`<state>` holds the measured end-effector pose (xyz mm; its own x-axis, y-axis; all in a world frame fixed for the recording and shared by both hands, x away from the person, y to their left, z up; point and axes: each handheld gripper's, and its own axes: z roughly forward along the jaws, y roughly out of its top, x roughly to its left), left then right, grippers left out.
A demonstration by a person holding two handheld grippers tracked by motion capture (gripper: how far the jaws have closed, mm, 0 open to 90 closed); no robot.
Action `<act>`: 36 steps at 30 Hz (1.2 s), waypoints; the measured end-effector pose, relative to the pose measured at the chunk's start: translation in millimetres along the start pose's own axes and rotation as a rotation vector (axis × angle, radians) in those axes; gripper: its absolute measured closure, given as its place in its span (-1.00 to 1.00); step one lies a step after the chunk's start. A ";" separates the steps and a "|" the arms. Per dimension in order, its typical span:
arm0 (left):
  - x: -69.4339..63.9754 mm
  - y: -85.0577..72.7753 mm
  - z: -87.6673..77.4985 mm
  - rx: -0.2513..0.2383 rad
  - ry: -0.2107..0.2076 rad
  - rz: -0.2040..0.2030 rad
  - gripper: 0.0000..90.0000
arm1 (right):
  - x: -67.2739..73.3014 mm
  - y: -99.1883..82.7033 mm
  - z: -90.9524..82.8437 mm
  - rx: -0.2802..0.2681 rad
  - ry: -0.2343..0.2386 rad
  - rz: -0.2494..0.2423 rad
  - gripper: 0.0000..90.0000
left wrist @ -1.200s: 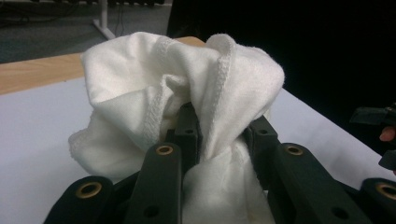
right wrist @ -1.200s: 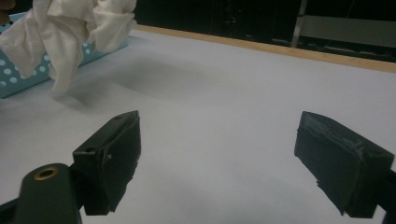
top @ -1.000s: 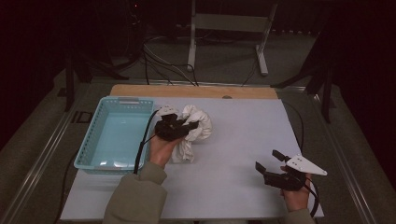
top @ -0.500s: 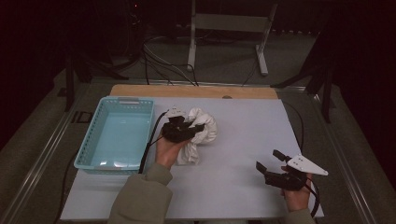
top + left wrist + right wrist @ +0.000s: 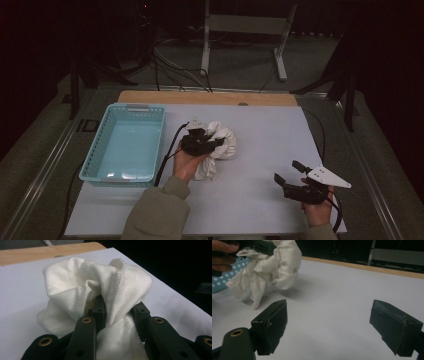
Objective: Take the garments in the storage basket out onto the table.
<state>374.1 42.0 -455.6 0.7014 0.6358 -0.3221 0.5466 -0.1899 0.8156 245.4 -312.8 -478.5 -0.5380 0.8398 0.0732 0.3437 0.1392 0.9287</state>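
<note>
The room beyond the worktop (image 5: 260, 150) is dark, its stand and cables hard to make out. One white cloth (image 5: 220, 145) sits bunched near the middle of the pale worktop, beside one turquoise basket (image 5: 125, 145). The left tool (image 5: 202, 145) is clenched on a fold of the cloth, its tips buried in fabric. The right tool (image 5: 290, 175) hovers released and empty near the front right edge.

cloth (image 5: 220, 142) mid-table (image 5: 260, 200), basket (image 5: 125, 145) just left of it, right tool (image 5: 292, 175) near front right corner
</note>
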 end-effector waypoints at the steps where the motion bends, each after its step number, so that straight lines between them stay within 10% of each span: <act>1: 0.0 -0.9 1.6 0.003 0.001 -0.003 0.53 | 0.0 0.0 0.0 0.000 0.000 0.000 -0.68; 6: 0.5 -2.7 7.1 0.017 0.013 -0.041 -0.48 | -0.3 -0.2 -0.5 -0.001 -0.001 0.001 -0.68; 12: 2.7 0.2 -1.0 0.008 0.018 -0.042 -0.99 | 0.1 -0.2 -0.7 0.000 -0.001 -0.001 -0.68; 36: 9.5 13.3 -61.2 -0.154 0.096 -0.027 -0.99 | -0.1 -0.5 -0.5 0.002 -0.001 0.002 -0.67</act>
<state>360.0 91.4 -418.4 0.6365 0.7091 -0.3032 0.4831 -0.0601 0.8735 244.9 -313.3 -478.8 -0.5368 0.8404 0.0746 0.3458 0.1385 0.9280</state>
